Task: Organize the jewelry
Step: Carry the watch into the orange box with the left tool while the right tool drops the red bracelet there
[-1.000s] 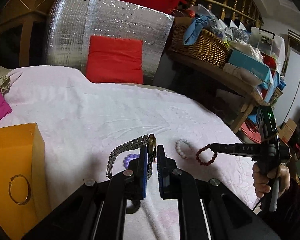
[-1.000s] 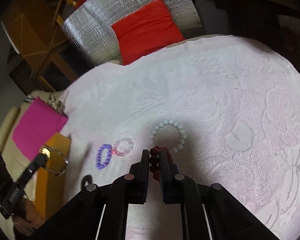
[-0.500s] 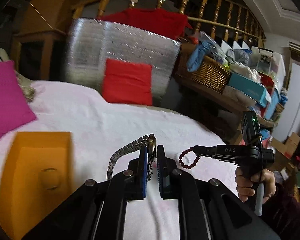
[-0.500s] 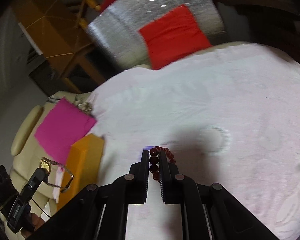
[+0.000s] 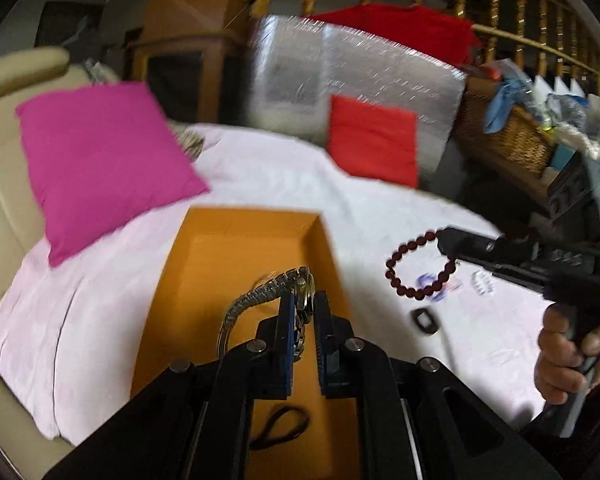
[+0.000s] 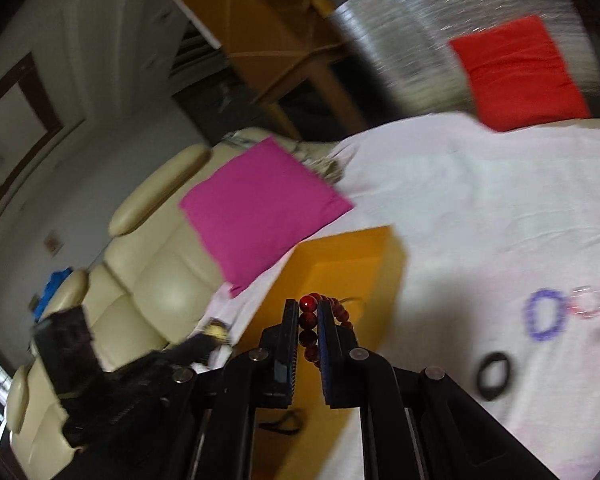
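watch (image 5: 296, 296) now over orange box (image 5: 240, 240) (bracelet (image 6: 309, 320) too)

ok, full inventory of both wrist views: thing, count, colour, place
orange box: 1, orange, open, on the white cover
watch: 1, silver metal band, in left gripper, over the box
bead bracelet: 1, dark red, in right gripper
purple bracelet: 1, on the cover
clear pinkish bracelet: 1, beside the purple one
black ring: 1, on the cover
pink cushion: 1, on beige sofa
red cushion: 1, against silver sheet
left gripper: shut on watch
right gripper: shut on bracelet
hand: 1, on the right gripper's handle
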A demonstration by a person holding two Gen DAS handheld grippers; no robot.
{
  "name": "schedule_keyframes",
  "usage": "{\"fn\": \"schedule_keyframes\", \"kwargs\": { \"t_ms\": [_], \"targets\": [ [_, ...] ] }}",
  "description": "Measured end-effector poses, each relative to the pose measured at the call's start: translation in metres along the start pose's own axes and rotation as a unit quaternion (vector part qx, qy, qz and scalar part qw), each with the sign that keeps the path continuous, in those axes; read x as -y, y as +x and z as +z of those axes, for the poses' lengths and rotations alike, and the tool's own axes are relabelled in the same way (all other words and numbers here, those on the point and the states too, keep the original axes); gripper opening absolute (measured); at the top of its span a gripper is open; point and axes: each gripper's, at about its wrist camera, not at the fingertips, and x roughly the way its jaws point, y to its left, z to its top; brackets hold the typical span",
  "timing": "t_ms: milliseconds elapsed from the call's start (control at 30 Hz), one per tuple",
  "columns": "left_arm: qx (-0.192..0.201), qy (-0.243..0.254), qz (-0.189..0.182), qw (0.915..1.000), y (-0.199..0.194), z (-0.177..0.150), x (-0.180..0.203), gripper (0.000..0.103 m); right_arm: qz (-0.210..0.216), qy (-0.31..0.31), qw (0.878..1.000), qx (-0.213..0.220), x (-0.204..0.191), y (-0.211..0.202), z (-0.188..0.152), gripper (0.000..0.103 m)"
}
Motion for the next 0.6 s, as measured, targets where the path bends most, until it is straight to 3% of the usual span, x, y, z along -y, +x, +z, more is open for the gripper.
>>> {"fn": "schedule_keyframes", "kwargs": {
  "t_ms": [233, 433, 500, 567, 600],
  "targets": [
    [-0.047, -0.029, 0.020, 0.9983, 0.029, -0.025, -0.020, 0.010, 0.002, -0.012, 0.998, -0.065, -0.013, 0.063, -0.020, 0.010],
    [-0.064, -0.017, 0.056, 0.9963, 0.043, -0.027, -0.013, 0.013, -0.003, 0.000, 0.996, -0.089, -0.004, 0.084, -0.026, 0.013],
    [-0.057, -0.007, 0.061, 0.9965, 0.039, -0.024, -0.009, 0.020, -0.002, 0.012, 0.996, -0.091, 0.001, 0.081, -0.024, 0.015],
    [-0.043, 0.001, 0.076, 0.9962, 0.032, -0.018, -0.004, 0.047, 0.001, 0.026, 0.996, -0.083, 0.008, 0.071, -0.022, 0.030],
    [-0.034, 0.001, 0.079, 0.9963, 0.028, -0.015, -0.001, 0.051, 0.001, 0.033, 0.996, -0.077, 0.012, 0.066, -0.020, 0.033]
  ]
}}
